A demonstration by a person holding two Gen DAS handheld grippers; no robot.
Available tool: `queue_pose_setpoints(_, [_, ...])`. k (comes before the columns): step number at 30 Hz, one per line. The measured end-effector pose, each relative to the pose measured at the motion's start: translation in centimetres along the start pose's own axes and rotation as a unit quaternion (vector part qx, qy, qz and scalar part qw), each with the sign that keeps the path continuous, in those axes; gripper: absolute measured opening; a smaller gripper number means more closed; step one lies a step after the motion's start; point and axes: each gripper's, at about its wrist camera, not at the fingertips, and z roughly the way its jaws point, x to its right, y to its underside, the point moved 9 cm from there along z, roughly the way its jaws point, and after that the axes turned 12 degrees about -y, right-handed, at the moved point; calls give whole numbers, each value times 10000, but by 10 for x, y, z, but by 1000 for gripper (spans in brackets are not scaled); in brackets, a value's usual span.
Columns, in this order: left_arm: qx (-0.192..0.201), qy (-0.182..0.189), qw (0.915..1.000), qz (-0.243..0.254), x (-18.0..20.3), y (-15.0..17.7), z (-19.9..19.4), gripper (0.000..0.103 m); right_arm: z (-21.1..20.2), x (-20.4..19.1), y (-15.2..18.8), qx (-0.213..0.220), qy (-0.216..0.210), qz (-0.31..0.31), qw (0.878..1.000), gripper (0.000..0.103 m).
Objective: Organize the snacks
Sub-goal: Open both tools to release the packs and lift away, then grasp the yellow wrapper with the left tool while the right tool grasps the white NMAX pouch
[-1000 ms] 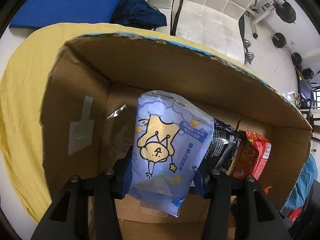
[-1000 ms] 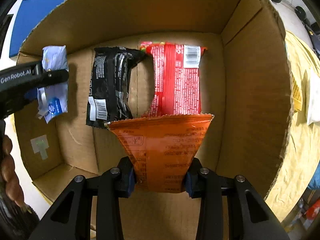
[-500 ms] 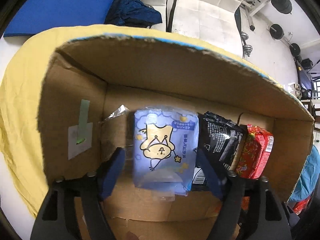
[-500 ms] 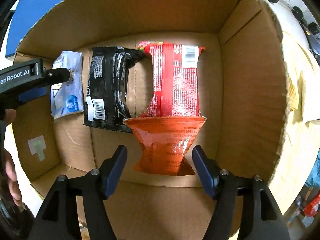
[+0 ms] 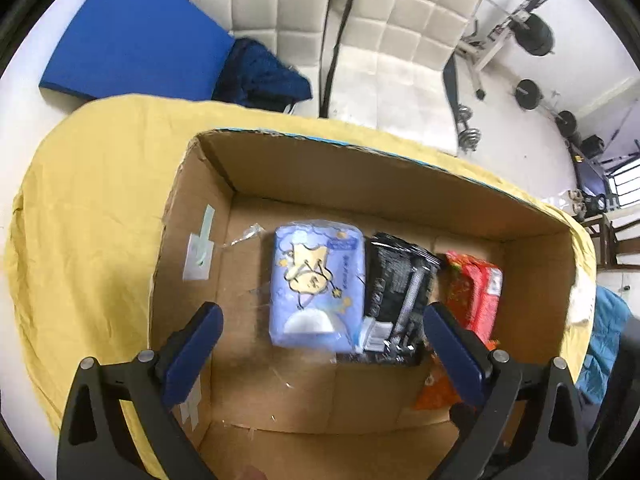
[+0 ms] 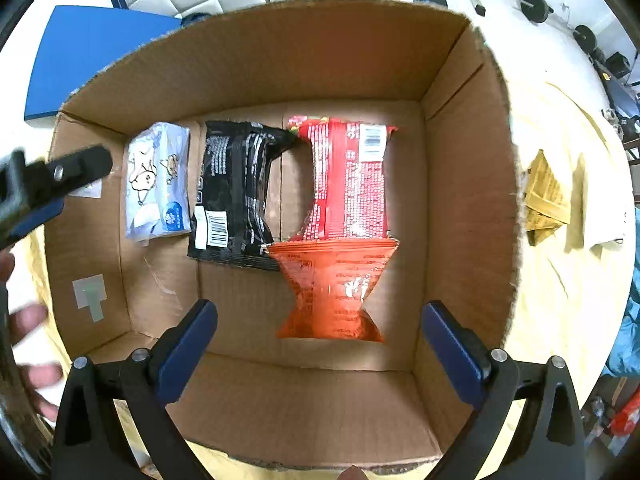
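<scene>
An open cardboard box (image 6: 468,184) (image 5: 200,216) holds four snack packs lying flat on its floor. From left to right lie a light blue pack with a cartoon bear (image 6: 158,182) (image 5: 318,284), a black pack (image 6: 236,192) (image 5: 396,292) and a red pack (image 6: 350,178) (image 5: 476,292). An orange pack (image 6: 332,288) (image 5: 436,390) lies in front of the red one. My left gripper (image 5: 320,342) hangs open above the blue pack, holding nothing. My right gripper (image 6: 320,340) is open above the orange pack, also with nothing in it.
The box stands on a yellow cloth (image 5: 92,208). A yellow-brown packet (image 6: 546,200) lies on the cloth right of the box. A blue mat (image 5: 132,36), a white cushioned seat (image 5: 376,40) and barbell weights (image 5: 532,36) are beyond. A hand (image 6: 28,320) shows at left.
Both grippers opened and let go: the blue pack and the orange pack now lie on the box floor. Both grippers have pulled back upward, away from the box.
</scene>
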Motion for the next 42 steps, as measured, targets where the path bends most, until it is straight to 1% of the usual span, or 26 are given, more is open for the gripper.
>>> queue_pose_setpoints(3, [169,105,9997,113,-2,13,-14,103,-10,0,3,133,-9,-36,9999,103])
queue_pose_setpoints(8, [450,-211,9982,330,-2,43,-36,103,-33,1,17,386,83,-161,9991,103])
queue_pose_setpoints(12, [599,-233,9974,340,-4,59,-48,103,-53,5,35,603,136,-256,9978,103])
queue_pose_setpoints(16, [840,-310,9955,298,-10,81,-72,103,-73,8,55,781,132,-336,9963,103])
queue_pose_setpoints(21, [1049,-360,9935,242,-17,95,-98,103,-103,5,75,998,-41,-320,9945,103])
queue_pose_setpoints(23, [1127,-307,9929,231,-17,100,-109,103,-116,4,82,1119,-100,-321,9931,103])
queue_pose_setpoints(25, [1166,-365,9922,230,-18,105,-119,103,-128,2,88,1204,-153,-334,9920,103])
queue_pose_setpoints(30, [1298,-392,9906,167,-23,118,-142,103,-150,-1,98,1350,-316,-410,9895,103])
queue_pose_setpoints(33, [1363,-474,9894,154,-22,124,-152,103,-157,1,101,1361,-443,-444,9887,103])
queue_pose_setpoints(36, [1392,-566,9886,132,-17,128,-159,103,-165,10,102,1392,-541,-432,9878,103])
queue_pose_setpoints(37, [1392,-525,9888,144,-11,129,-162,103,-169,16,102,1412,-578,-398,9875,103])
queue_pose_setpoints(40, [1440,-494,9881,212,10,131,-170,103,-182,45,100,1466,-658,-196,9868,103])
queue_pose_setpoints(42, [1479,-456,9875,294,30,131,-175,103,-194,76,97,1540,-632,-9,9860,103])
